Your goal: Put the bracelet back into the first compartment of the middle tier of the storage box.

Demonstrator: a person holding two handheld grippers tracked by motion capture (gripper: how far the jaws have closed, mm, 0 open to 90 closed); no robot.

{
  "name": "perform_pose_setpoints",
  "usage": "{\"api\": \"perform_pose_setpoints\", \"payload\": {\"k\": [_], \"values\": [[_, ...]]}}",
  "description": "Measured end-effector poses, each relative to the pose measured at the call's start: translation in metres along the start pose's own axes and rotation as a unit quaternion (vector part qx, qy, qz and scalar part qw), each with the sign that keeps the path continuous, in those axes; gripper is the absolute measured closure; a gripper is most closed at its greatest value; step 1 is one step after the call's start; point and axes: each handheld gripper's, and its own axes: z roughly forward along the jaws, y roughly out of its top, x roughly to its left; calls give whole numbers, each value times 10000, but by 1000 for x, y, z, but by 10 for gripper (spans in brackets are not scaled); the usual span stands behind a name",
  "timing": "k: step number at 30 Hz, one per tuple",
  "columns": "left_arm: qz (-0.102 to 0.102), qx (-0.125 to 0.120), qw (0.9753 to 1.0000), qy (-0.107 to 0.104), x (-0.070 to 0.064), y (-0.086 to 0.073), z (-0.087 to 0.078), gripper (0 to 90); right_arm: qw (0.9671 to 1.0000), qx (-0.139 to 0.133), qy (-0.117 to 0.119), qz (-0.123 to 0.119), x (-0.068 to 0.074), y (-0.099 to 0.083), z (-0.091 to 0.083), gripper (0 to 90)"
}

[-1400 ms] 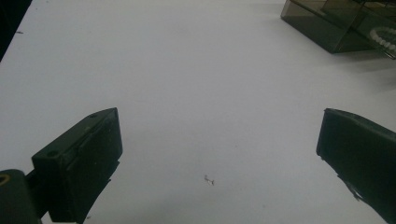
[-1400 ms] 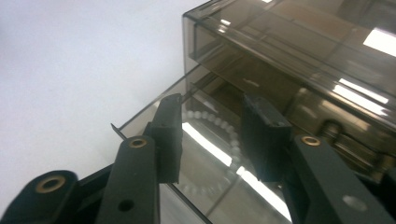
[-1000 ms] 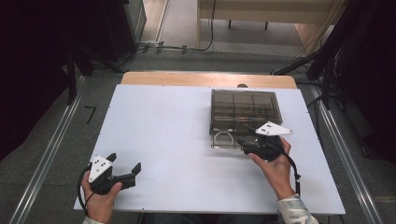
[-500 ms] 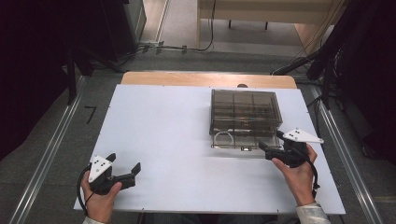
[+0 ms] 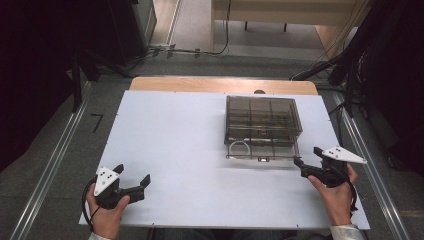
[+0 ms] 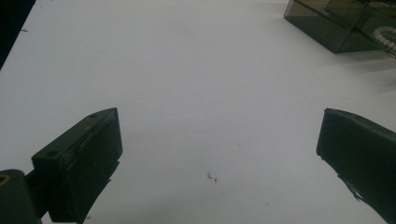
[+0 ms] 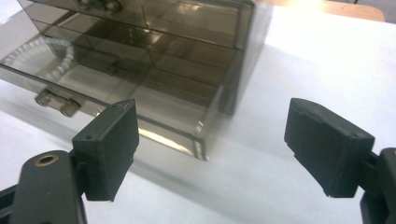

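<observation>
drawer box (image 7: pixel 154 60) cut off by top and left edges in right gripper view, only its corner (image 6: pixel 341 28) in frame in left gripper view; bead string (image 5: pixel 239 148) too small in high view to tell what it is

Smoky brown drawer box (image 5: pixel 262 125), white table (image 5: pixel 175 145)

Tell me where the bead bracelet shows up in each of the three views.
High view: the bracelet lies in the open bottom drawer, at its left end.
Left gripper view: bracelet at the right edge, near the top, in the drawer.
Right gripper view: bracelet at upper left, behind the drawer front.
Shared landmark: the smoky drawer box, seen in all three.
</observation>
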Motion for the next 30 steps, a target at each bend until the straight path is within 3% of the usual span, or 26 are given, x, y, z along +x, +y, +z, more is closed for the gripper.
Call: {"api": "perform_pose_setpoints", "payload": {"k": [10,21,30], "values": [[1,-1,10000,10,0,0,0,4,9998,2,-157,155,-18,-14,-13,160],[45,-26,10000,-8,-1,1,-1,4,9978,164,-523,379,-40,-36,-17,160],[78,-67,9999,-78,-3,2,-2,4,9962,209,-672,513,-46,-46,-21,160]]}}
